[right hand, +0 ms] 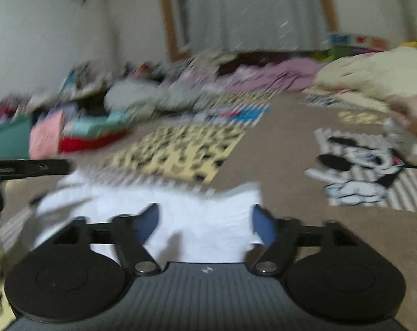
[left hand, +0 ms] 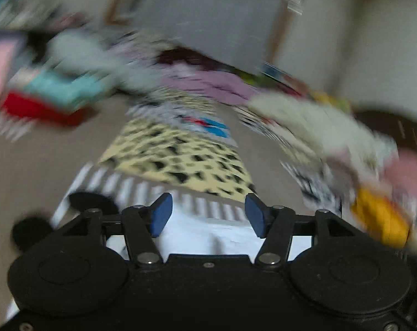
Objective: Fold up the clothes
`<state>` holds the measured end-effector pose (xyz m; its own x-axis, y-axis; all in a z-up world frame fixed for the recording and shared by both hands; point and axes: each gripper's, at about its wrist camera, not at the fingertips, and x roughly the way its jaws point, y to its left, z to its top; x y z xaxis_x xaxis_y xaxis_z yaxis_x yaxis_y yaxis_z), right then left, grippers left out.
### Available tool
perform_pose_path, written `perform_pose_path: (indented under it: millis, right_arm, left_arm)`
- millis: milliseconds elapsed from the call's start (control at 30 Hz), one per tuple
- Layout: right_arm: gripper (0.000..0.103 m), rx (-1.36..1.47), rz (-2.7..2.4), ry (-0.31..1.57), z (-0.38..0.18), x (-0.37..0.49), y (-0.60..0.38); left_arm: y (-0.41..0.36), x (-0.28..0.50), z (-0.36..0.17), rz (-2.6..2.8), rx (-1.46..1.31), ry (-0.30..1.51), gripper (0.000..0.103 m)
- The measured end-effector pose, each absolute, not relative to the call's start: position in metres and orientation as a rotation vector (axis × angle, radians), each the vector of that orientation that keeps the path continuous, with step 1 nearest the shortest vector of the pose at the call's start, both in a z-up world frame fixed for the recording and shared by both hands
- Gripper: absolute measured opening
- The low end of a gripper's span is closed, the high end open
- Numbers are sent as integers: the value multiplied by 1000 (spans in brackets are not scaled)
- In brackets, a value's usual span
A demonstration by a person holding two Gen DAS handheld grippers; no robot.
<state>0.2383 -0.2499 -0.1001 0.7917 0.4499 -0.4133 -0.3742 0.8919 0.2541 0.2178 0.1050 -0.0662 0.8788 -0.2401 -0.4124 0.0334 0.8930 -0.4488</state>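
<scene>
A white garment with a grey-striped edge (left hand: 208, 229) lies flat on the beige floor, also in the right wrist view (right hand: 186, 215). My left gripper (left hand: 208, 215) is open above its near part, with nothing between the blue pads (left hand: 161, 215). My right gripper (right hand: 207, 220) is open over the same white garment, empty. Both views are motion-blurred. The other gripper's black body (right hand: 26, 168) shows at the left of the right wrist view.
A yellow black-spotted cloth (left hand: 178, 157) lies just beyond the white garment. Folded stacks in red, teal and pink (left hand: 51, 96) sit at the left. A cartoon-print striped garment (right hand: 365, 171) and a loose pile with cream and orange pieces (left hand: 346, 143) lie at the right. Purple clothes (right hand: 277, 74) lie by the far wall.
</scene>
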Motion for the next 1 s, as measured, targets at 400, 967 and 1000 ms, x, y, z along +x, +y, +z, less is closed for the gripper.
perform_pose_path:
  millis: [400, 967, 1000]
  right_arm:
    - [78, 692, 415, 637, -143, 240, -307]
    - [42, 587, 510, 683, -157, 268, -260]
    - [41, 589, 514, 682, -157, 267, -261]
  left_arm:
    - [124, 212, -111, -152, -807, 711, 65]
    - [101, 239, -132, -214, -763, 724, 33]
    - [101, 239, -131, -215, -760, 722, 31]
